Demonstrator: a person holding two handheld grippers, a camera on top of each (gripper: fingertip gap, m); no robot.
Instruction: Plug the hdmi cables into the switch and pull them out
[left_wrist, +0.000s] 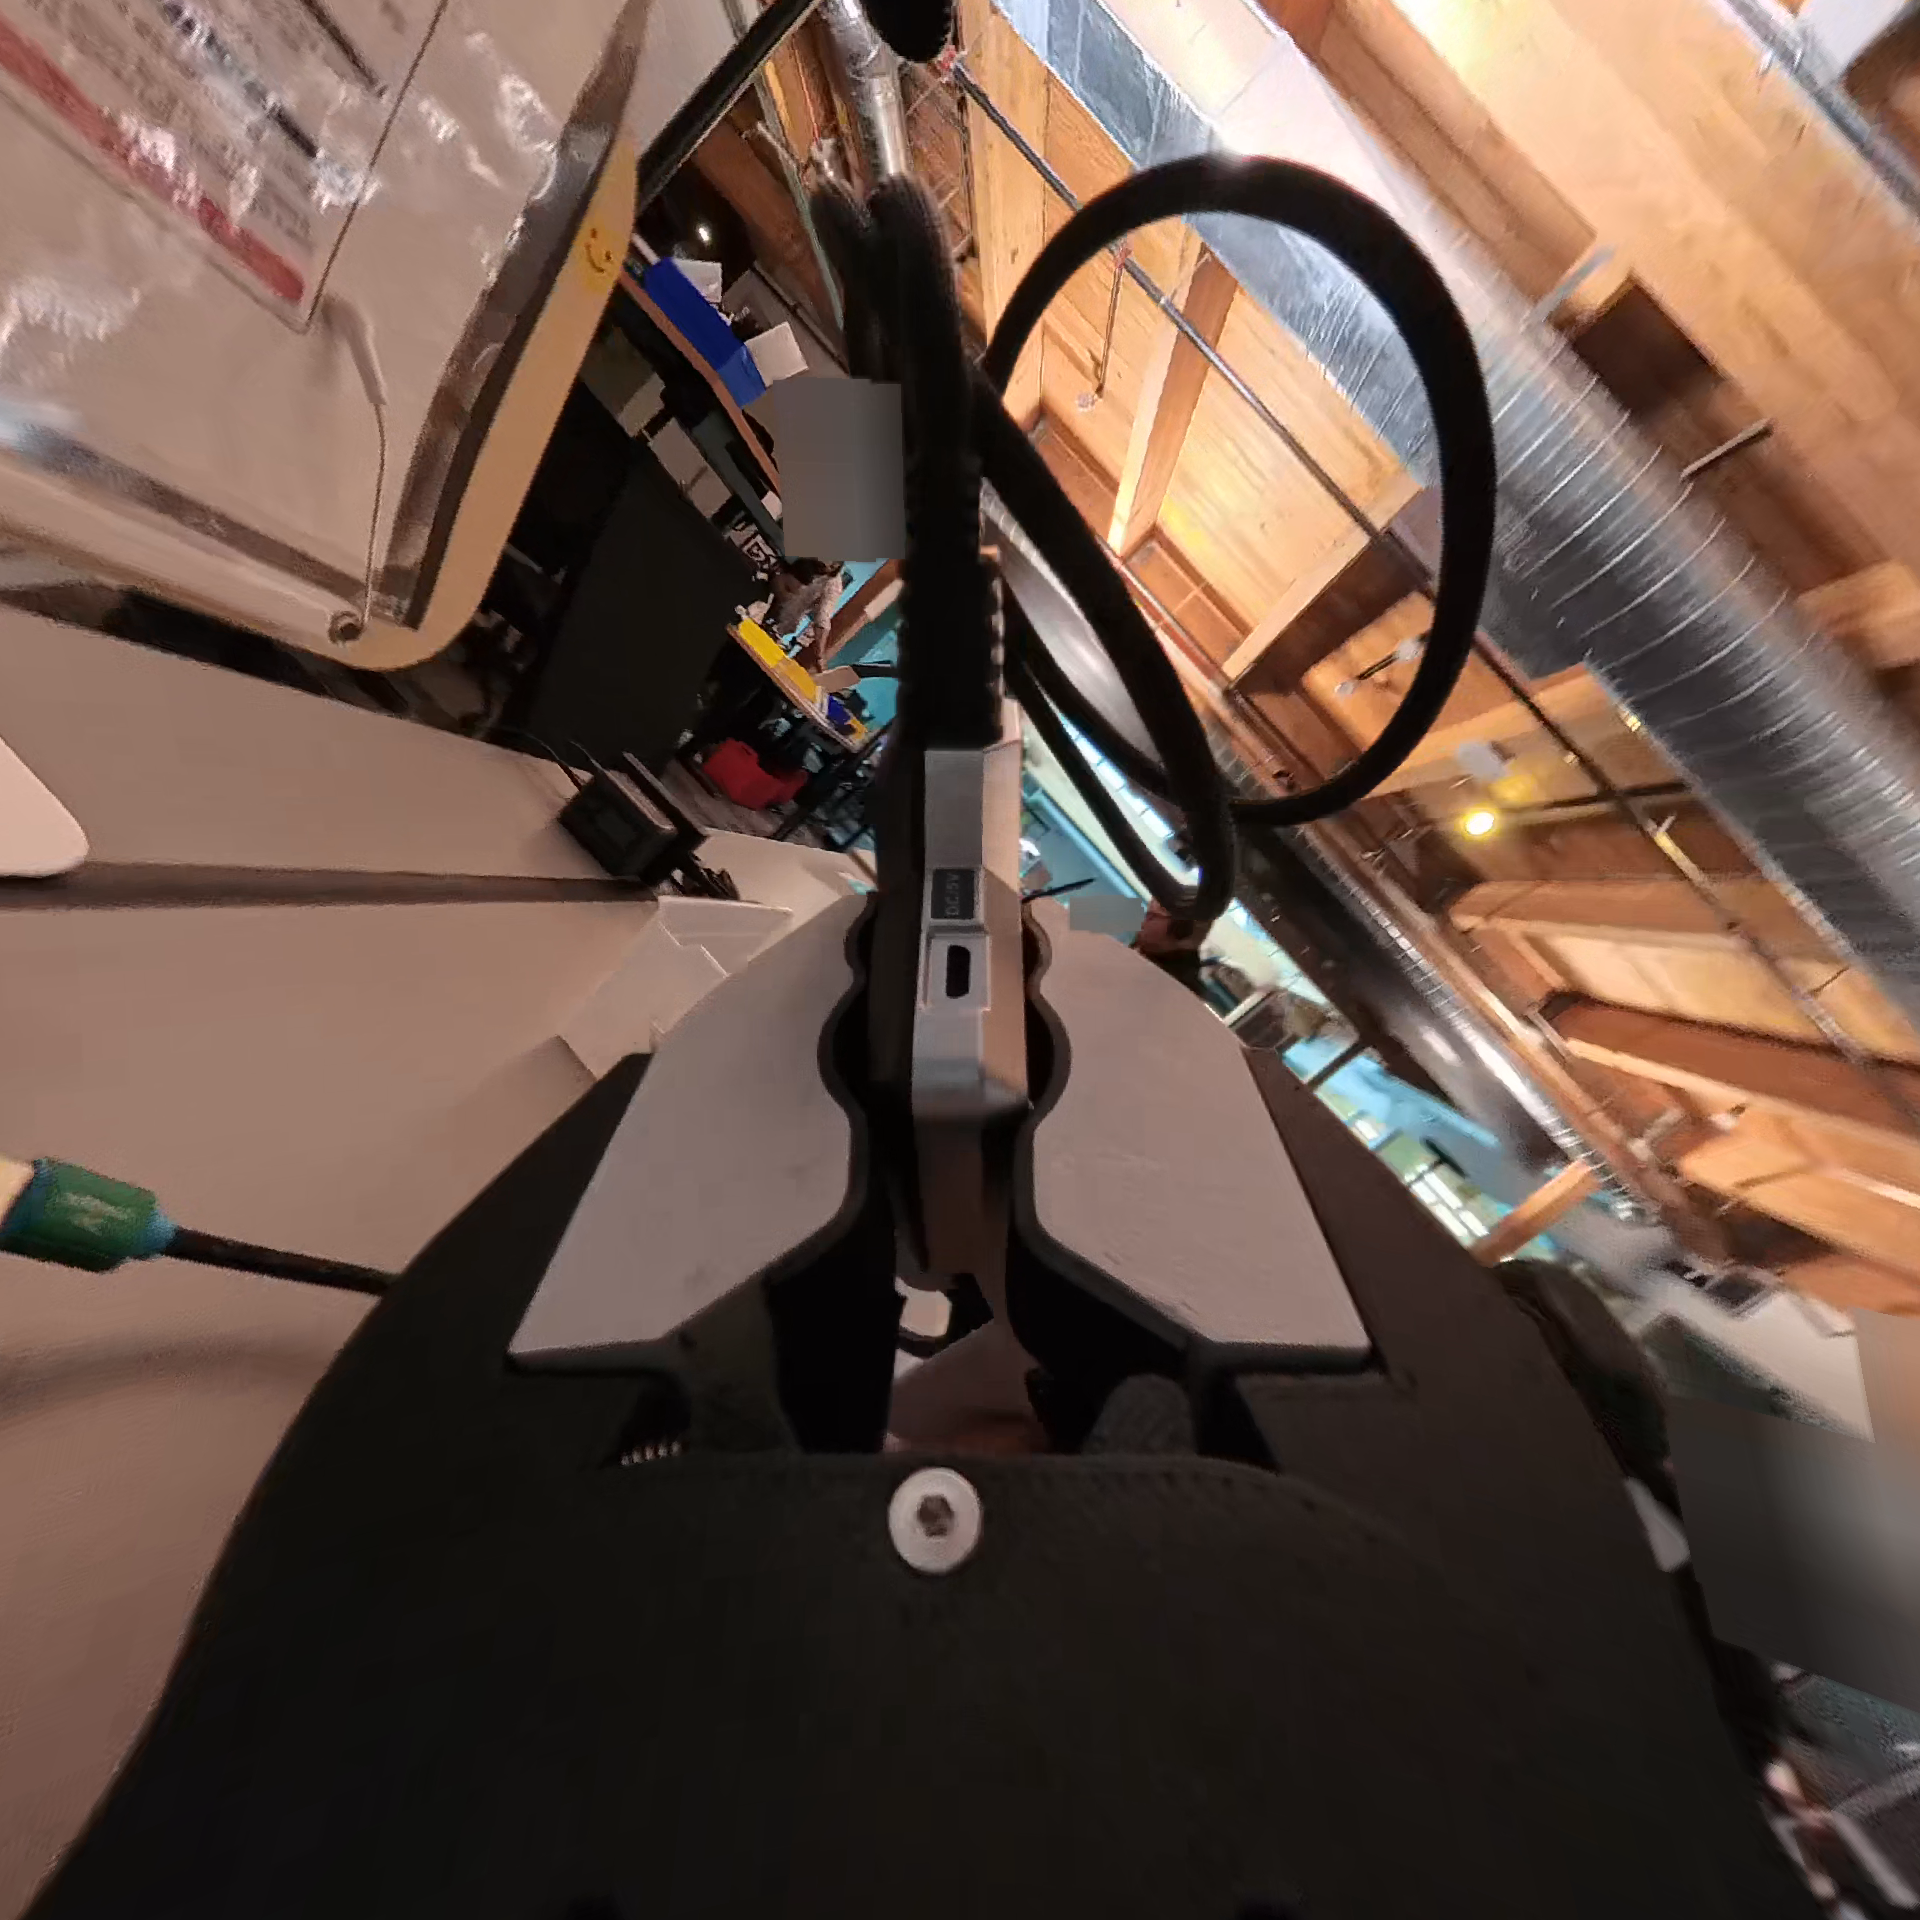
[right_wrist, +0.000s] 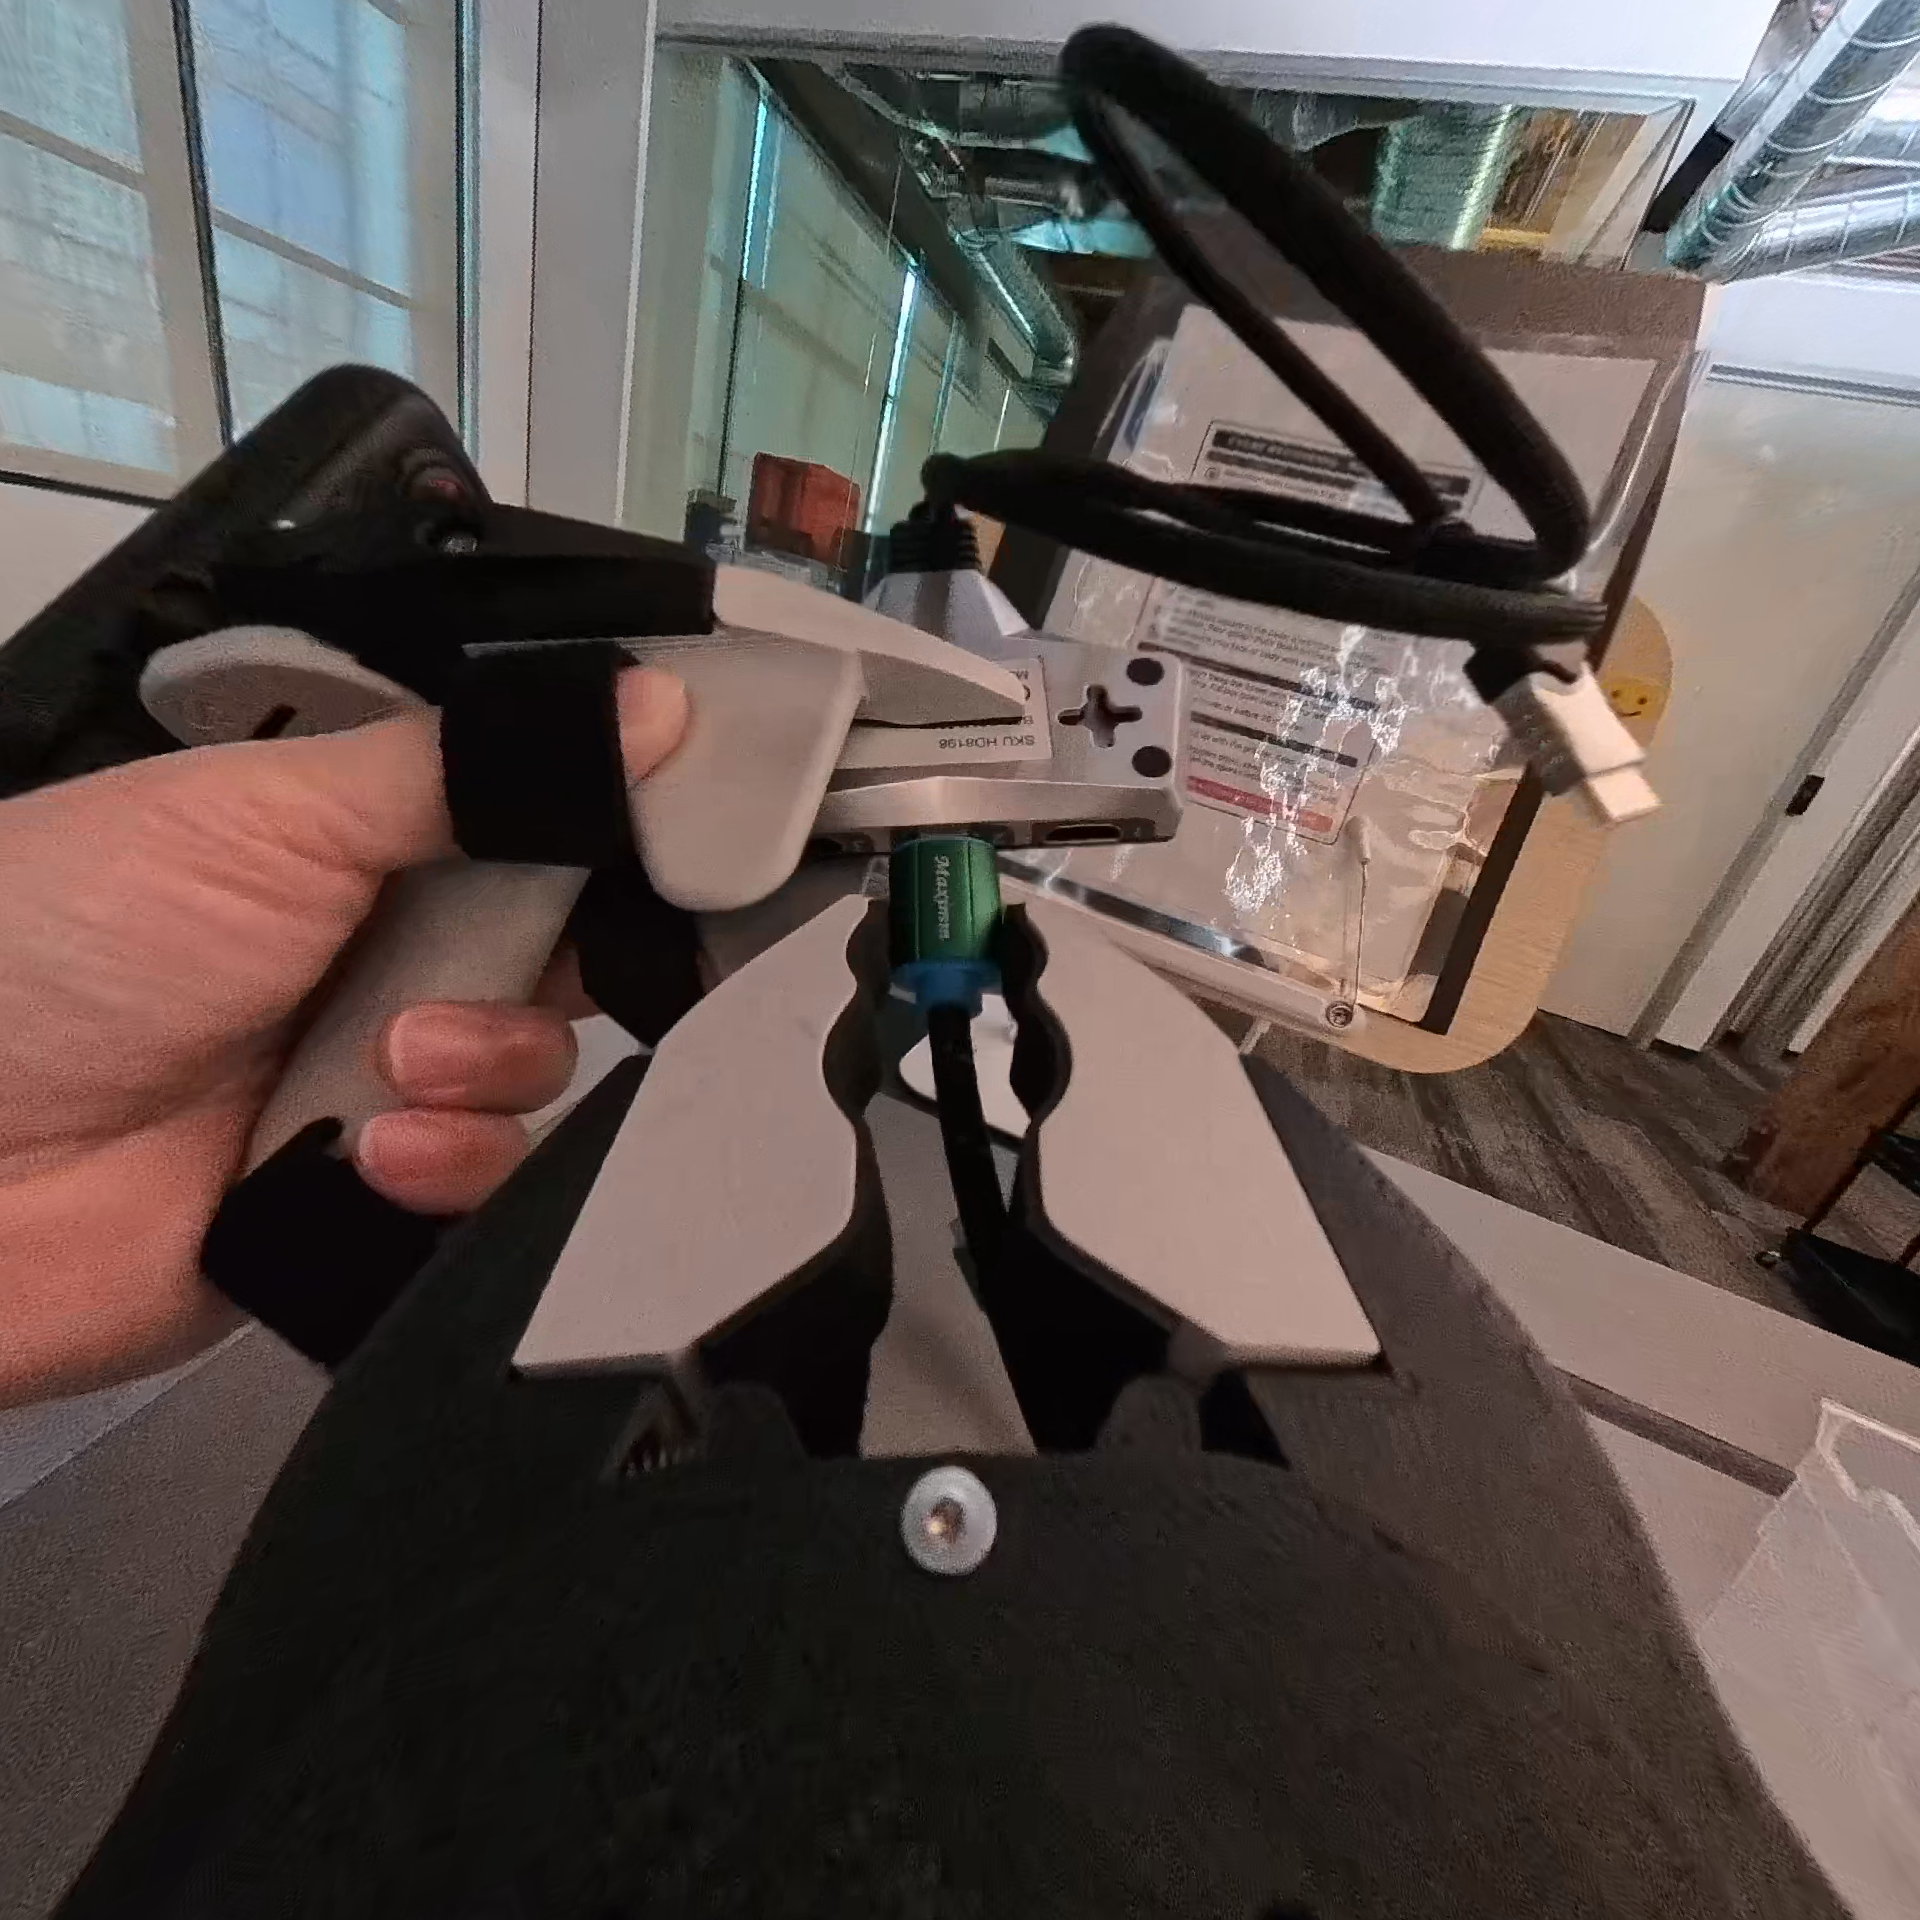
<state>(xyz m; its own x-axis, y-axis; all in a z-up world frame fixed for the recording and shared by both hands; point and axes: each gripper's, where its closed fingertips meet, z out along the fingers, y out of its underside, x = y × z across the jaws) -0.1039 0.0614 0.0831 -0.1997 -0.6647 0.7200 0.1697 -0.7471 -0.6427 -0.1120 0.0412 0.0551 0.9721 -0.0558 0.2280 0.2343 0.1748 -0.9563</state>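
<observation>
In the right wrist view, a person's hand (right_wrist: 208, 935) at the left edge grips the pale handle of the left gripper (right_wrist: 935, 717). Its two flat, light-grey fingers are clamped flat on the switch (right_wrist: 1101, 727), a thin, brushed-metal box held in the air above the white table (right_wrist: 1558, 1299). The underside of the switch shows a cross-shaped mounting slot and two round black feet. The long edge facing the camera carries a row of slot-shaped ports.

A green HDMI plug (right_wrist: 943, 902), cylindrical with a blue collar, meets one of these ports; its tip touches the port edge, and the depth of insertion cannot be told. Its black braided cable (right_wrist: 966, 1122) runs back between the fingers of the right gripper (right_wrist: 943, 1049). These jaws stand slightly apart, with the scalloped black inner edges on each side of the plug collar and cable; whether they press on the plug cannot be told.

From the far edge of the switch a black braided pigtail cable (right_wrist: 1299, 520) rises through a ribbed strain relief, loops and ends in a white flat connector (right_wrist: 1590, 748) hanging free at the right. Behind it stands a clear acrylic sign holder (right_wrist: 1299, 883) with a printed sheet.

In the left wrist view, the left gripper (left_wrist: 951, 1018) holds the switch (left_wrist: 956, 997) edge-on between closed jaws. The narrow end of the switch shows a small port. The looped cable (left_wrist: 1351, 468) rises ahead, and the green plug (left_wrist: 83, 1216) shows at the left edge.
</observation>
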